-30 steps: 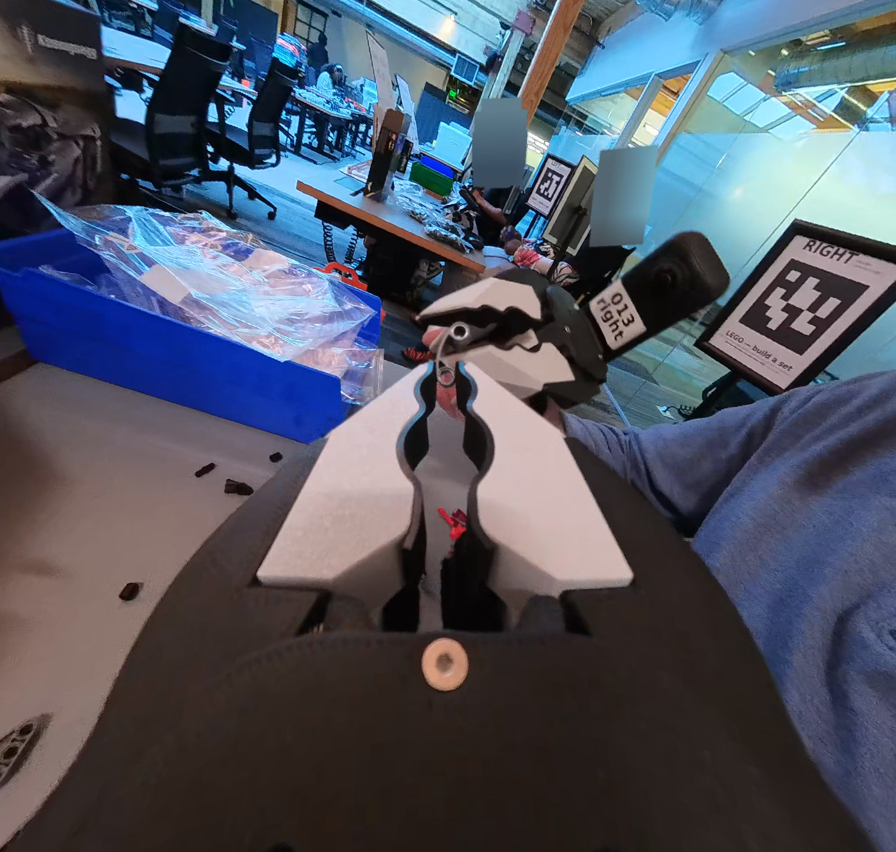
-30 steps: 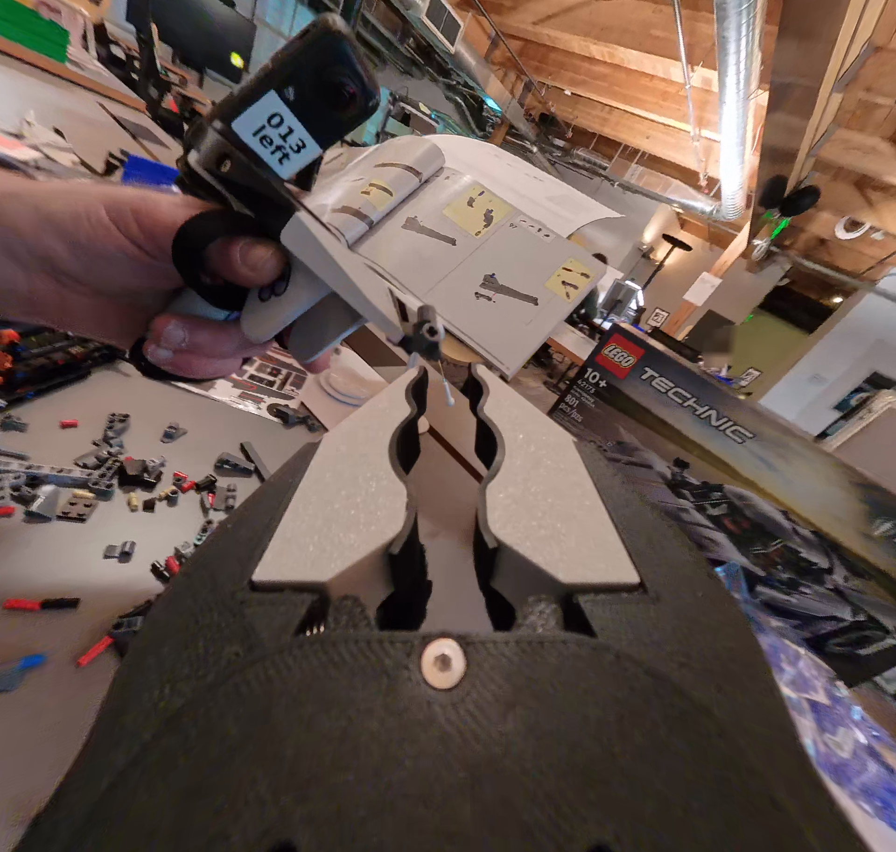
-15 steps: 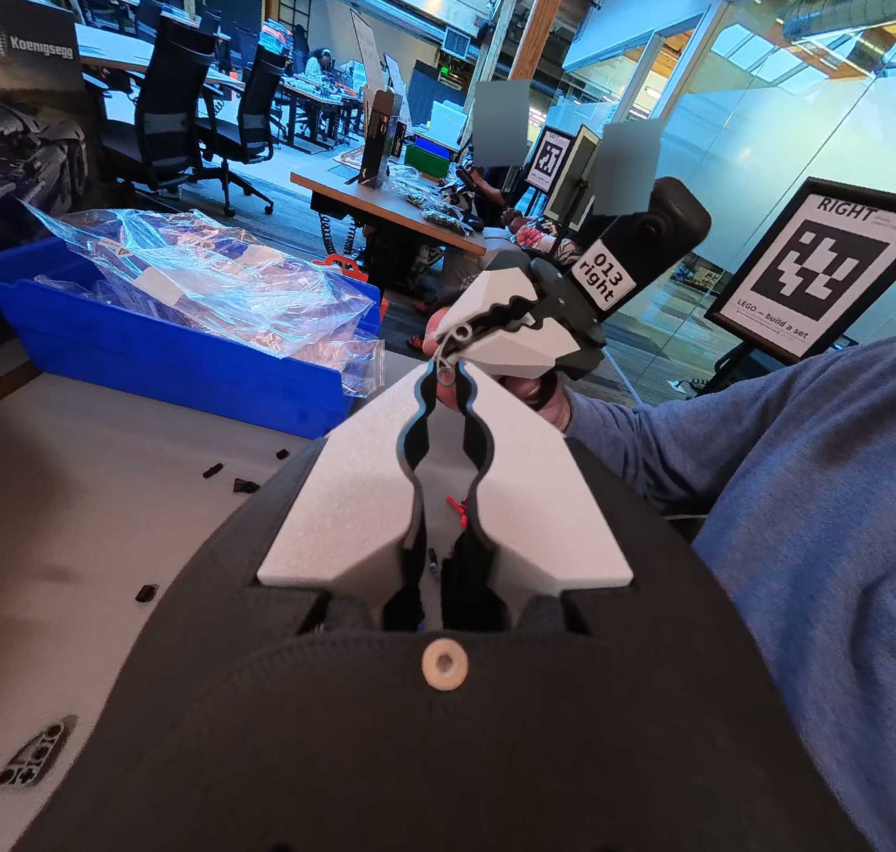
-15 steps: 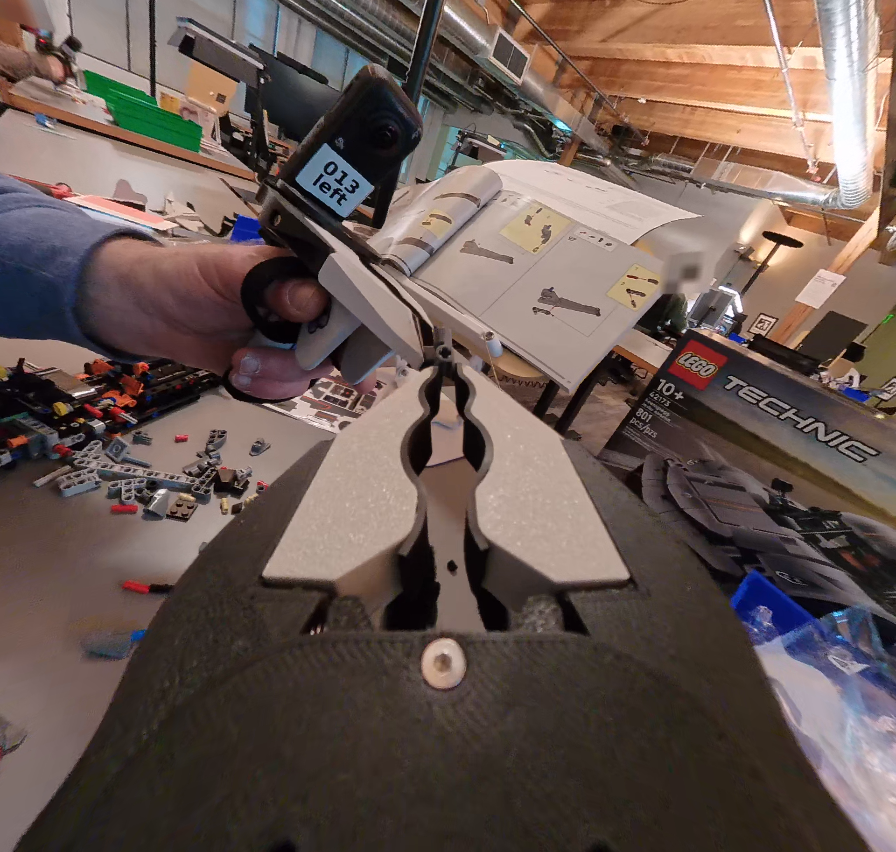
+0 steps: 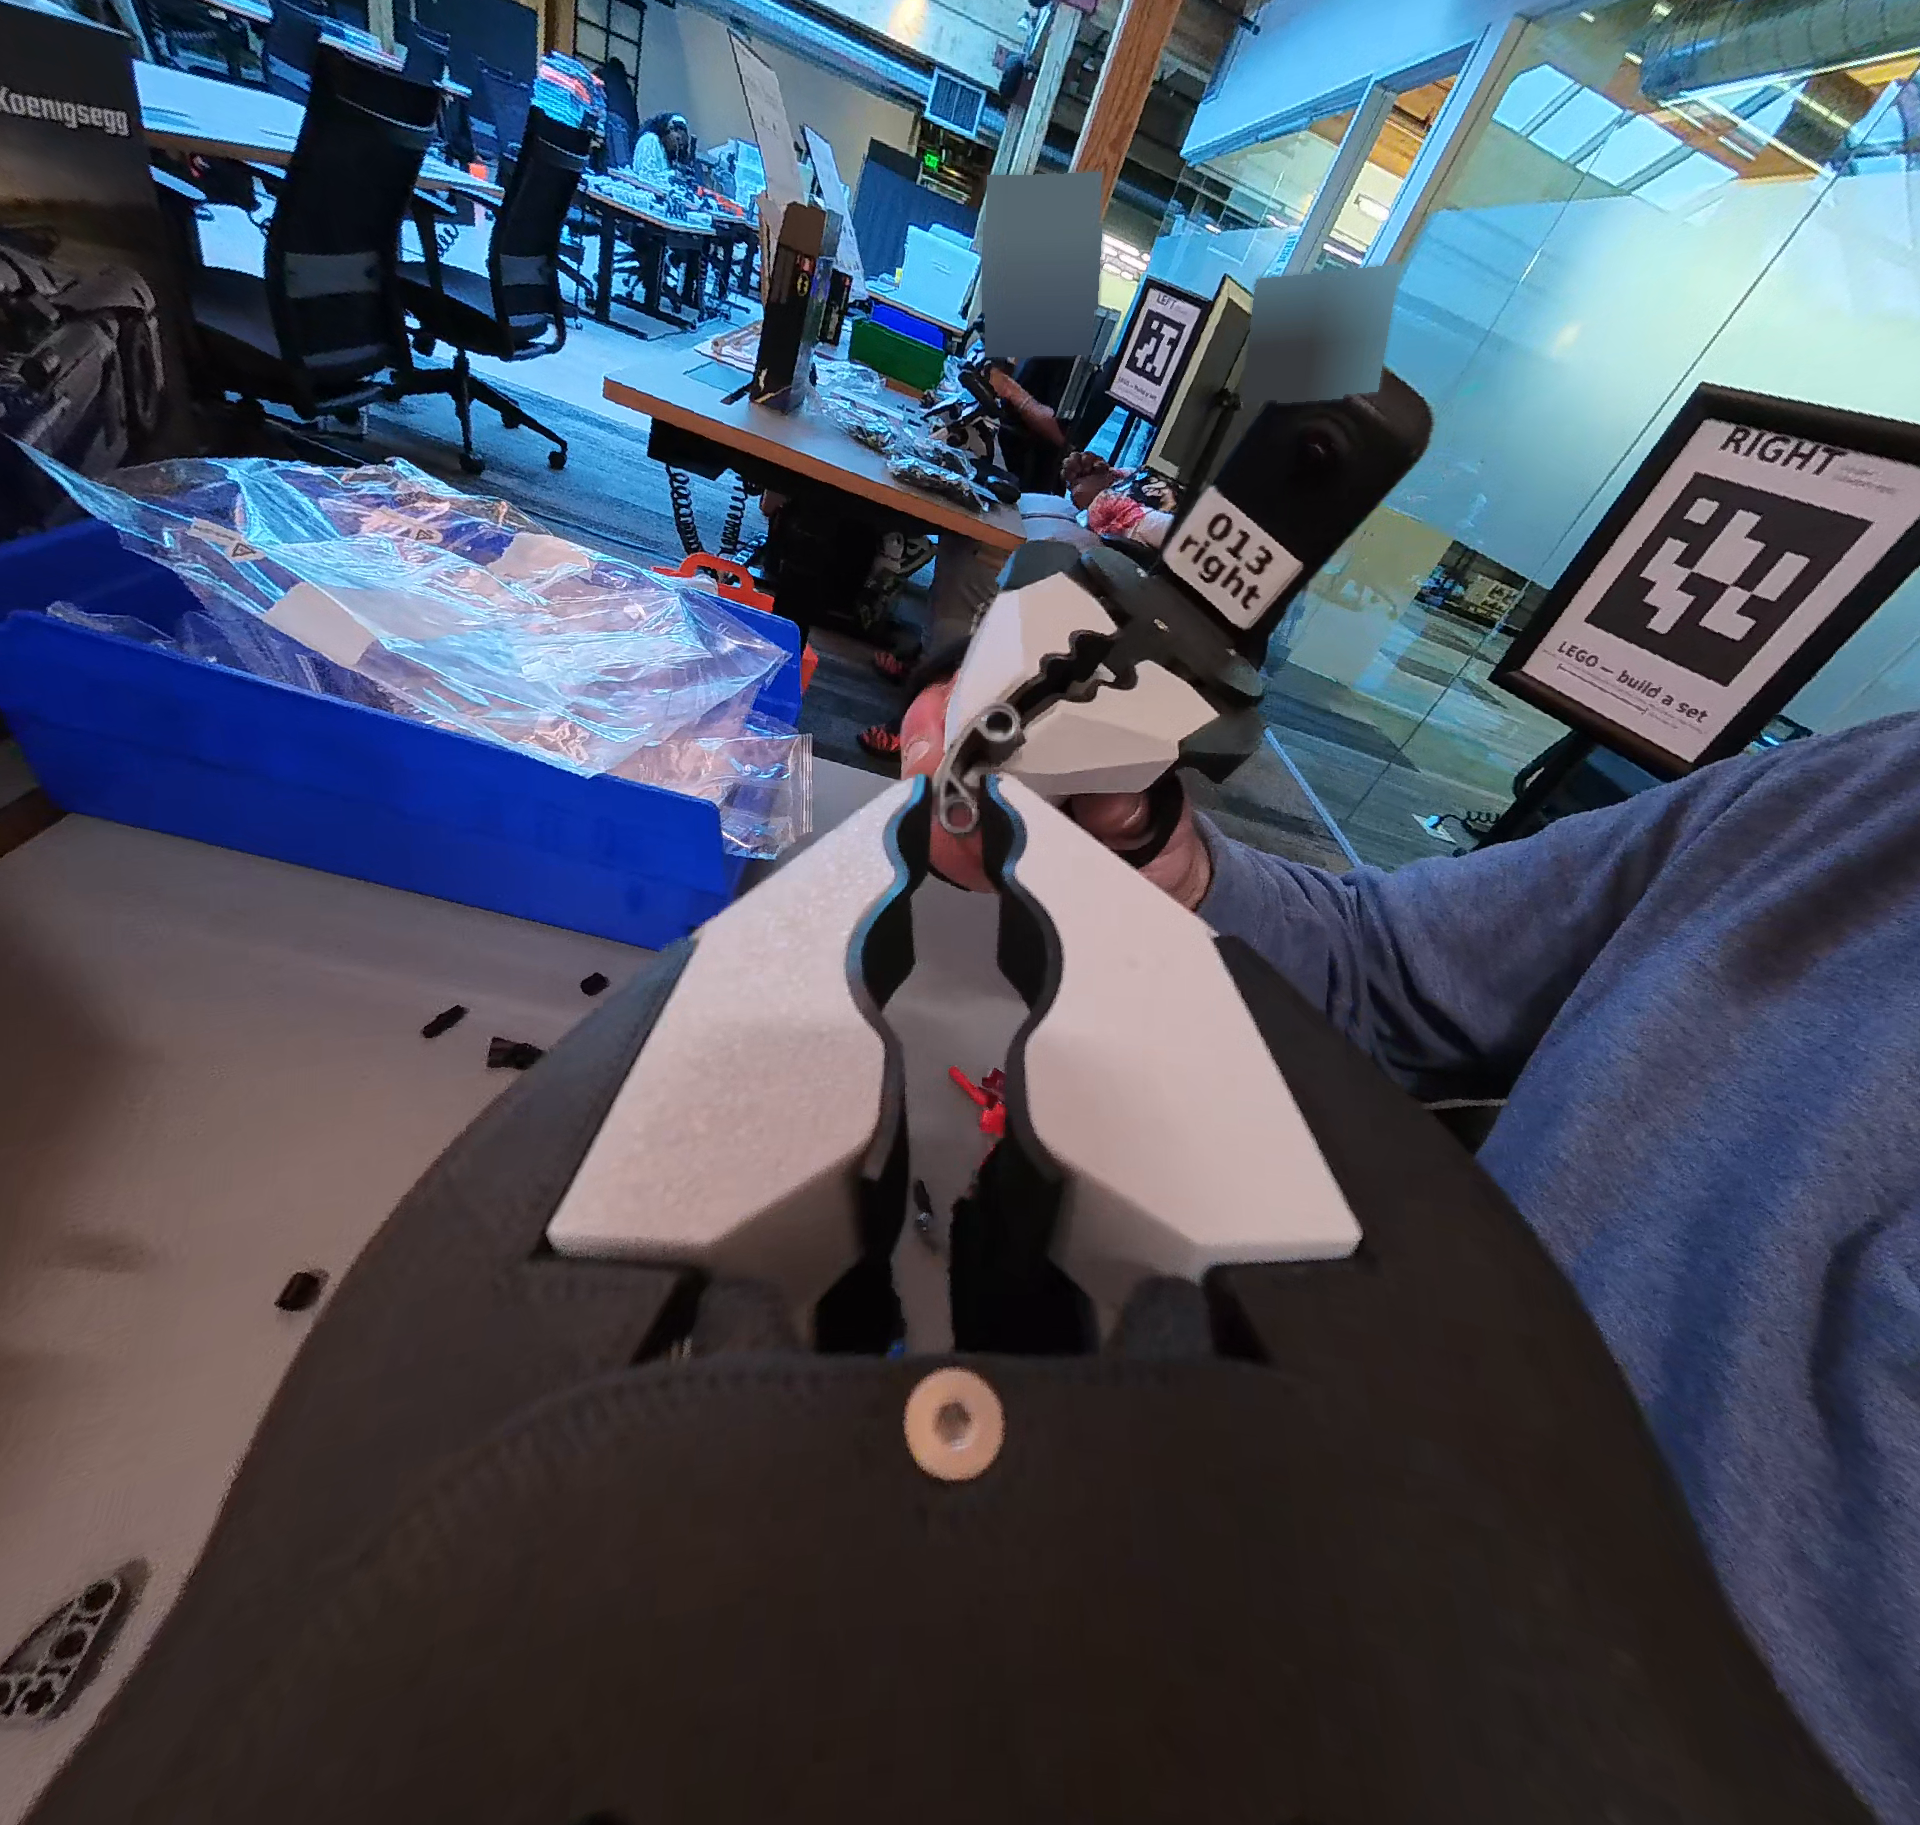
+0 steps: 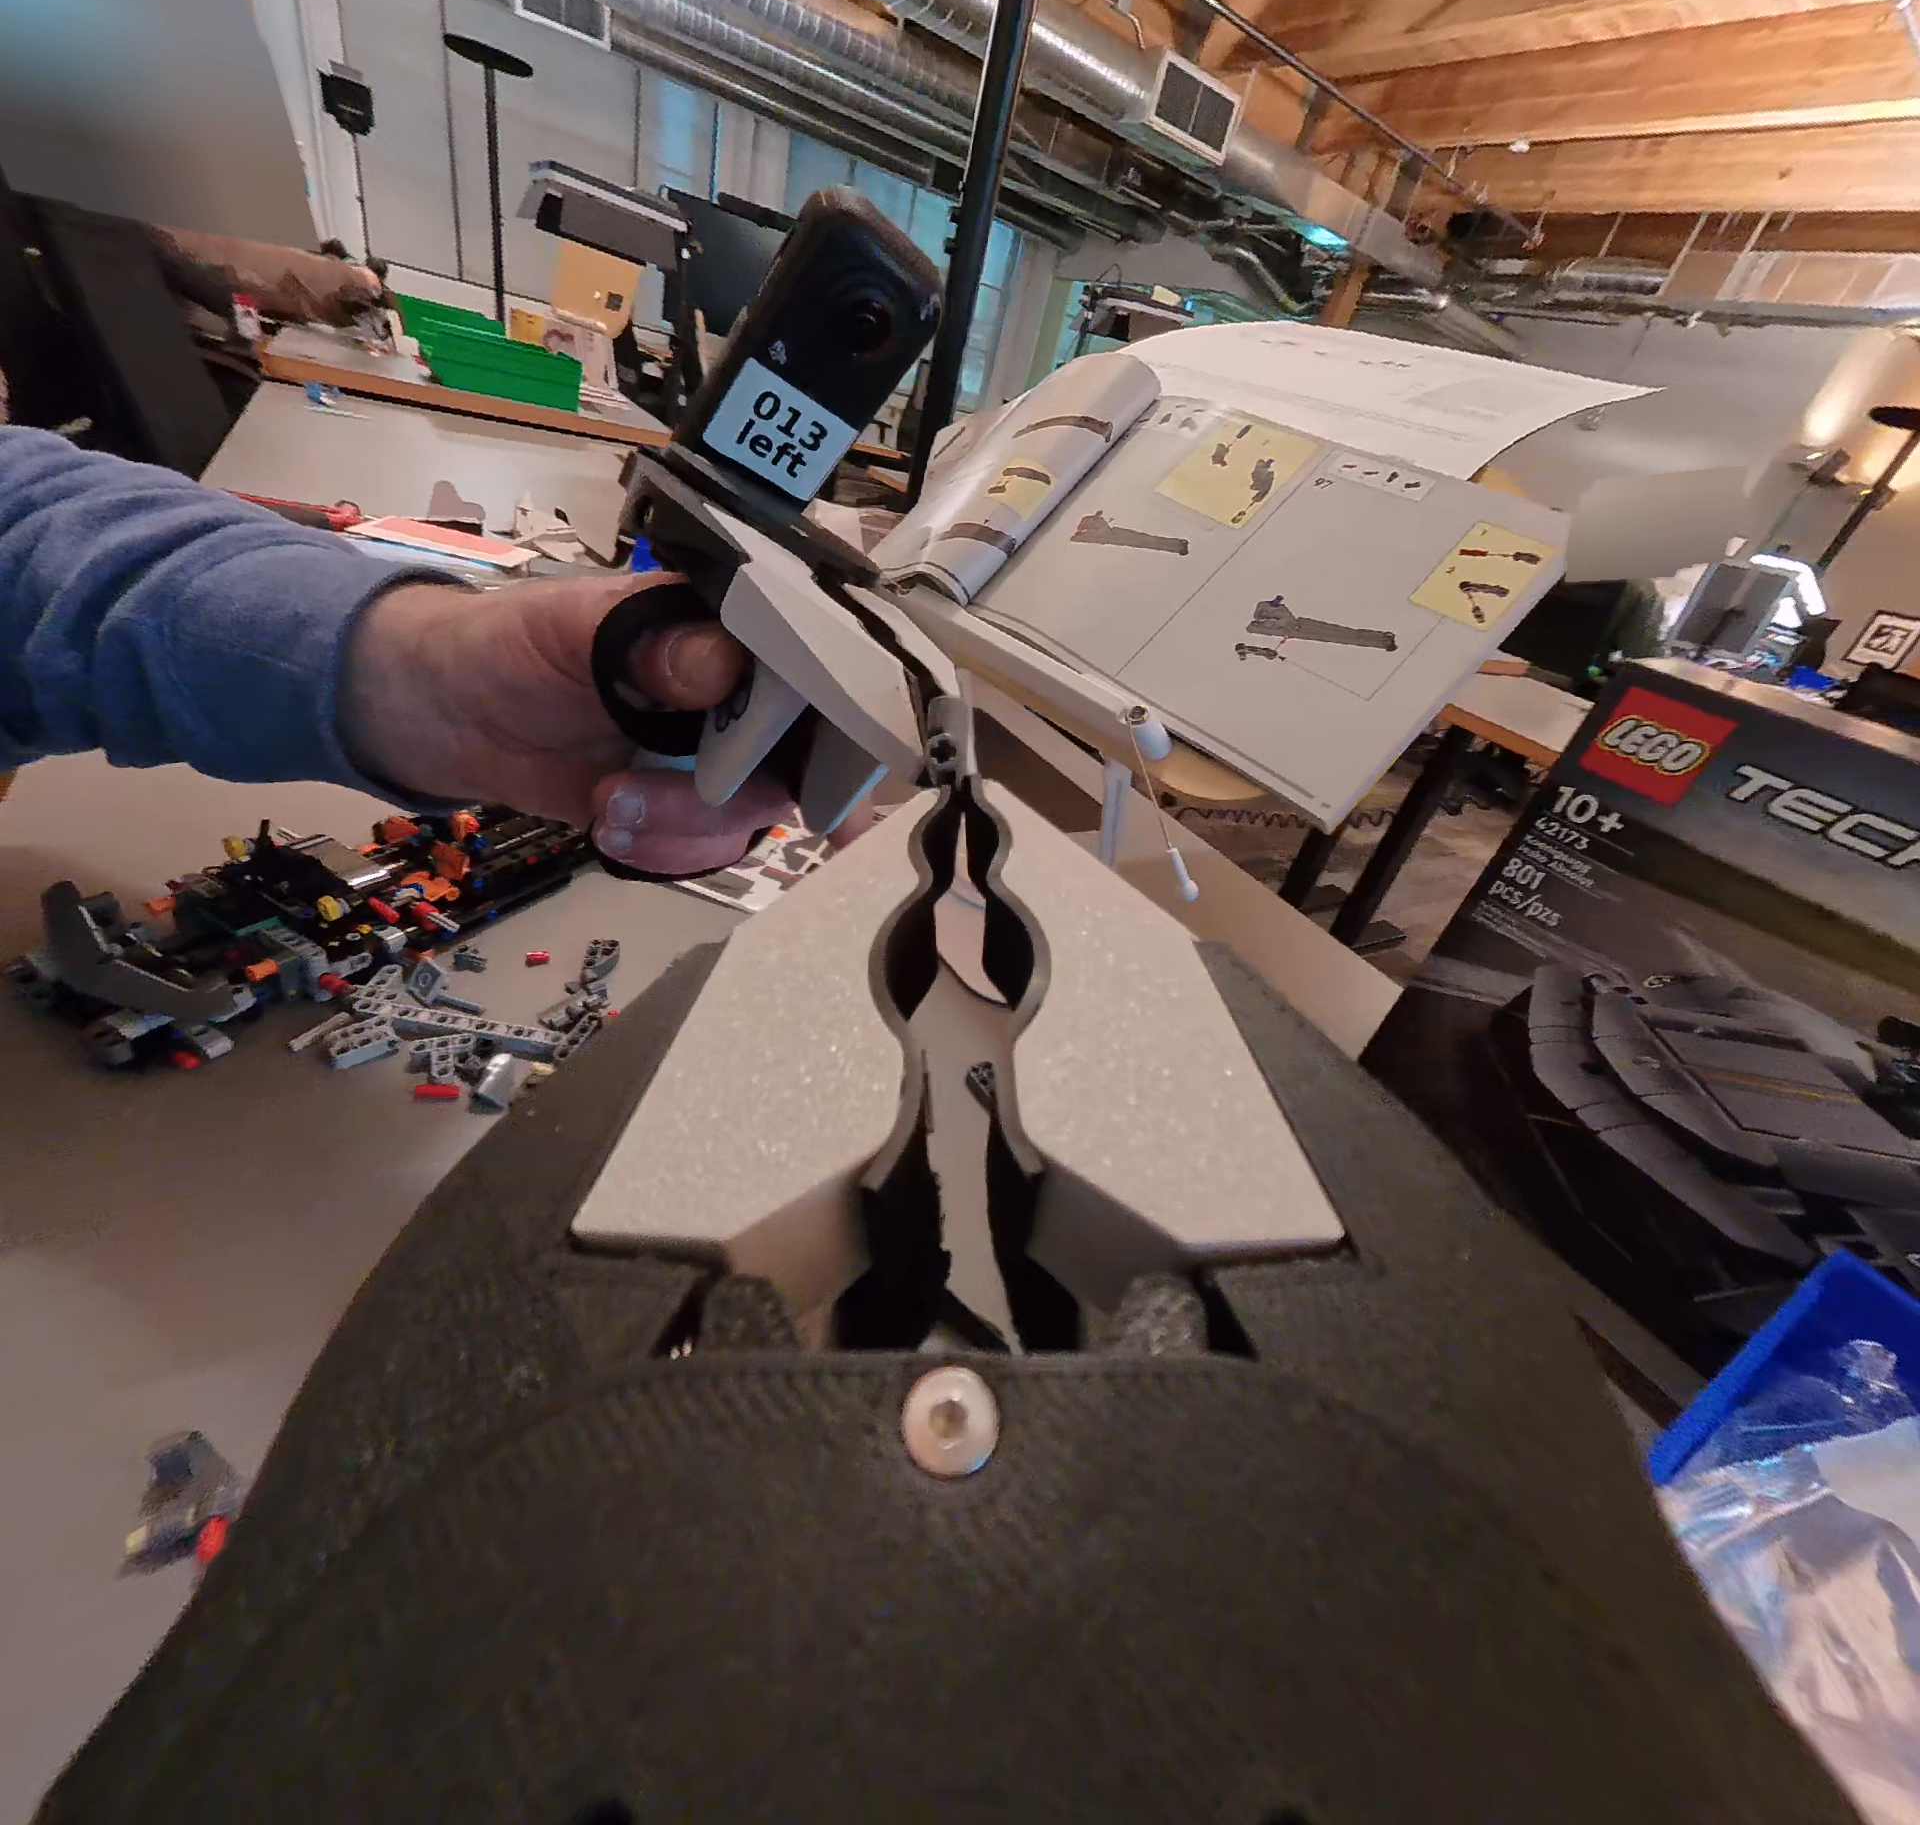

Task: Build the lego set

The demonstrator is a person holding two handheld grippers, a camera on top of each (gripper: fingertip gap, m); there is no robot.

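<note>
A small grey Lego piece (image 5: 971, 773) is held in the air between both grippers. My left gripper (image 5: 956, 804) is shut on its lower end. My right gripper (image 5: 982, 736) comes in from the upper right and grips its upper end. In the right wrist view my right gripper (image 6: 961, 799) is shut on the same grey piece (image 6: 948, 745), and the left gripper (image 6: 930, 726) meets it from the upper left. A partly built dark model (image 6: 260, 902) and loose grey pieces (image 6: 468, 1027) lie on the table to the left.
An open instruction booklet (image 6: 1247, 580) stands on a holder behind the grippers. The Lego box (image 6: 1662, 944) is at right. A blue bin (image 5: 364, 767) holds clear plastic bags (image 5: 416, 591). Red pins (image 5: 982, 1100) and small black pieces (image 5: 509, 1053) lie on the grey table (image 5: 260, 996). Only a small space, under 4 cm, lies between the two pairs of fingers. The partly built dark model (image 6: 260, 902) is about equally far from each gripper, around 35 cm.
My right gripper was open around the piece one second ago and has closed on it. Both grippers have tilted and shifted a little while staying tip to tip.
</note>
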